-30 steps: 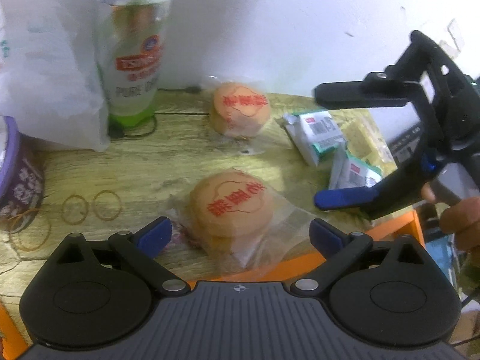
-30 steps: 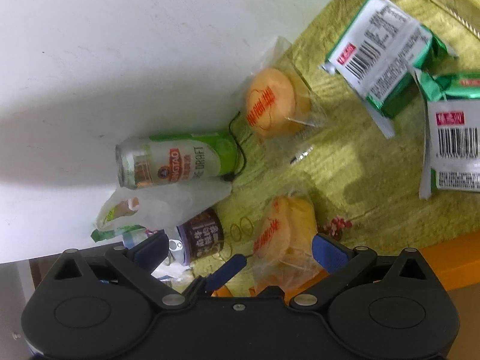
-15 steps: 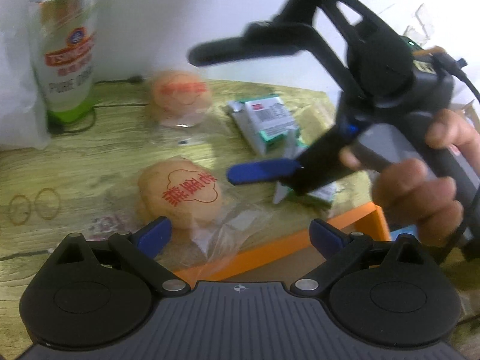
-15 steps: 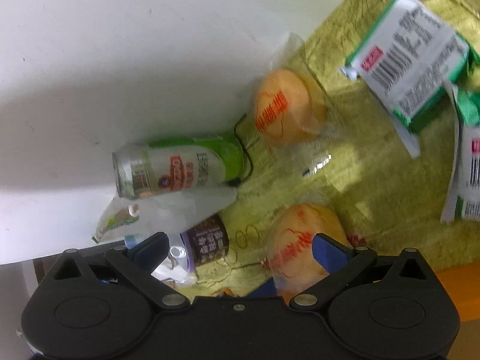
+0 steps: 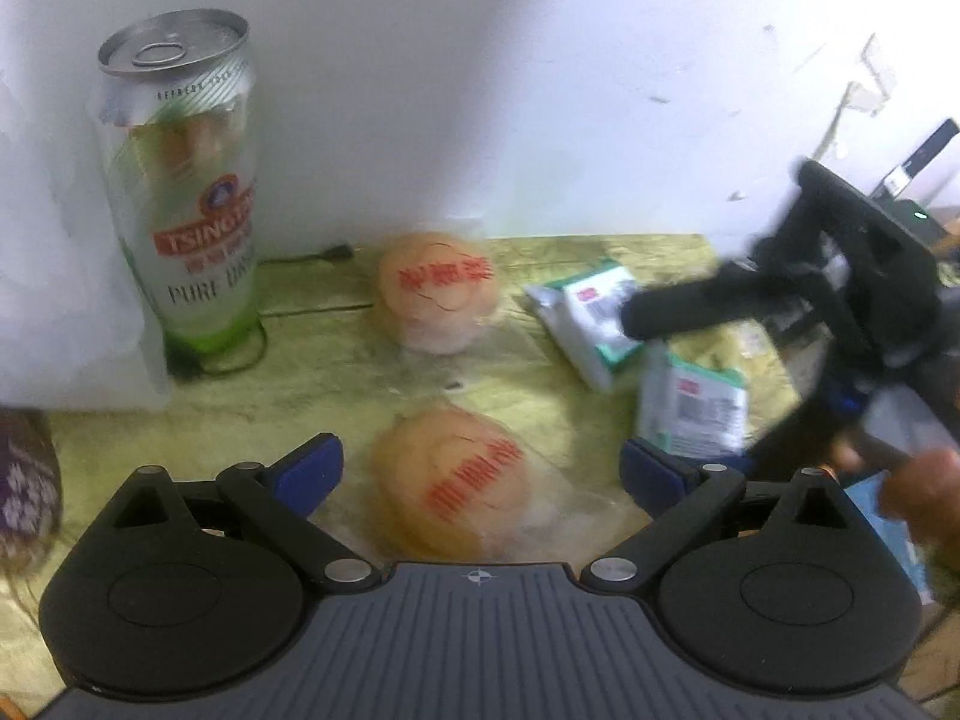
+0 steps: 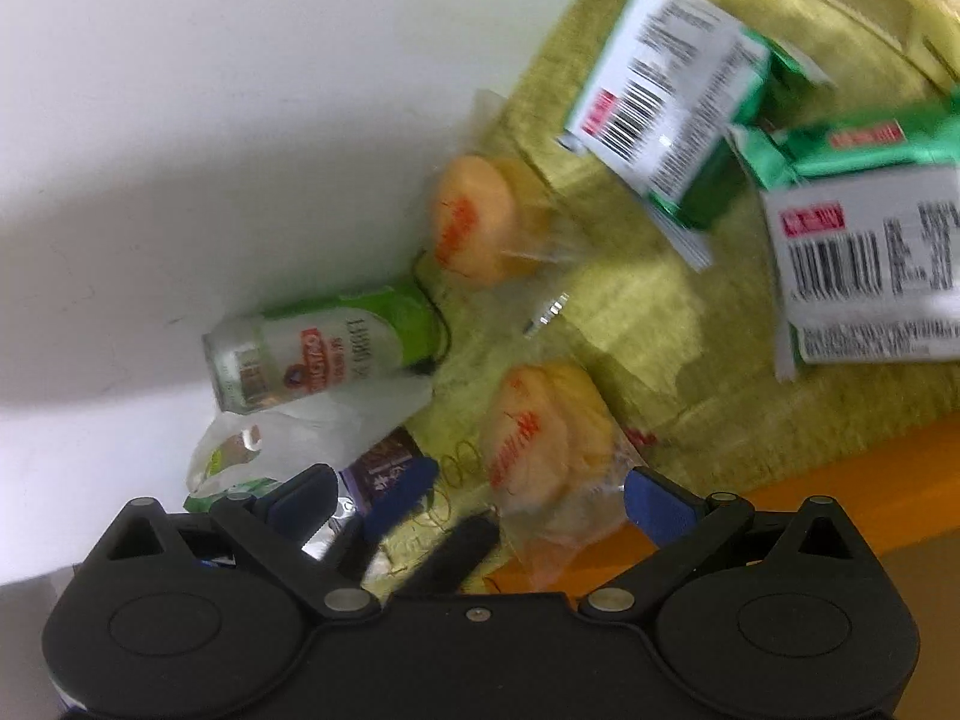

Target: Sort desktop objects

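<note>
- The left gripper (image 5: 480,471), black with blue pads, fills the bottom of the left wrist view; its two fingers are spread wide and hold nothing.
- Between those fingers, in the lower centre of the frame, lies a round orange pastry in clear plastic wrap with red characters (image 5: 456,486). The pads do not touch it.
- A second round wrapped pastry with red print (image 5: 438,291) lies above it in the centre of the frame, near the white wall.
- A tall green and silver beer can (image 5: 192,198) stands upright in the upper left of the frame, against the wall, with a thin black cable (image 5: 300,255) beside its base.
- A white plastic bag (image 5: 54,276) covers the left edge, and a purple printed cup (image 5: 27,480) shows at the lower left edge.
- Two green and white snack packets with barcodes (image 5: 690,402) lie in the right half of the frame on the yellowish wooden table top (image 5: 312,384).
- The right gripper (image 6: 477,498) is seen blurred at the right edge of the left wrist view, held by a hand (image 5: 924,486). In its own view the fingers are spread apart and empty.
- In the right wrist view the near pastry sits in the lower centre, between the blue pads, at the orange table edge (image 6: 840,492).
- Thin rubber bands (image 6: 459,462) lie left of this pastry in the same view.
</note>
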Motion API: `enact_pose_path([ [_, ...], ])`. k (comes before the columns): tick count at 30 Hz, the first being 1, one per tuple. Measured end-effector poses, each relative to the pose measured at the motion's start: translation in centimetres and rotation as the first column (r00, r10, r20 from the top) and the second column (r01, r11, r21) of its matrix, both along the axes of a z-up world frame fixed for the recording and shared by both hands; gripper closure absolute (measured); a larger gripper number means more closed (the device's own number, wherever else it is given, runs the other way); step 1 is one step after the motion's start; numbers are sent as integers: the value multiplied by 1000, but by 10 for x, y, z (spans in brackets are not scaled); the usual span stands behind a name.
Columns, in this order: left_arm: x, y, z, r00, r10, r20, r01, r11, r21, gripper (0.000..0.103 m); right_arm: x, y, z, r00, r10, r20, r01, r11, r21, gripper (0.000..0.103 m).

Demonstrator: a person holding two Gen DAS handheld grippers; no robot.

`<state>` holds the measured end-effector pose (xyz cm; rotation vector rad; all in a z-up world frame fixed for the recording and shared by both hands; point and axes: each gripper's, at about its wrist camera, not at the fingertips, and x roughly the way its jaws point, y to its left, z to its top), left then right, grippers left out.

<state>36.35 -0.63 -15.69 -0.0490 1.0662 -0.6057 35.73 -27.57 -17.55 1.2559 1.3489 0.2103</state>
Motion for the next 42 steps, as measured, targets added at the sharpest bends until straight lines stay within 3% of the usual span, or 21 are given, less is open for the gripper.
enact_pose_path([
  [10, 15, -2, -25, 998, -54, -46, 54, 999, 5, 3, 11, 17, -22, 998, 0, -69, 1, 1000, 22, 0],
  [21, 2, -2, -35, 993, -74, -95, 76, 997, 24, 3, 21, 20, -25, 998, -23, -55, 24, 999, 26, 0],
  [30, -10, 4, -20, 986, -92, -142, 92, 996, -9, 3, 24, 20, -25, 998, -4, -56, 6, 1000, 24, 0],
  [42, -16, -9, -11, 978, -126, -165, 124, 992, -22, 3, 70, 55, -22, 992, 129, 1, -129, 991, 20, 0],
])
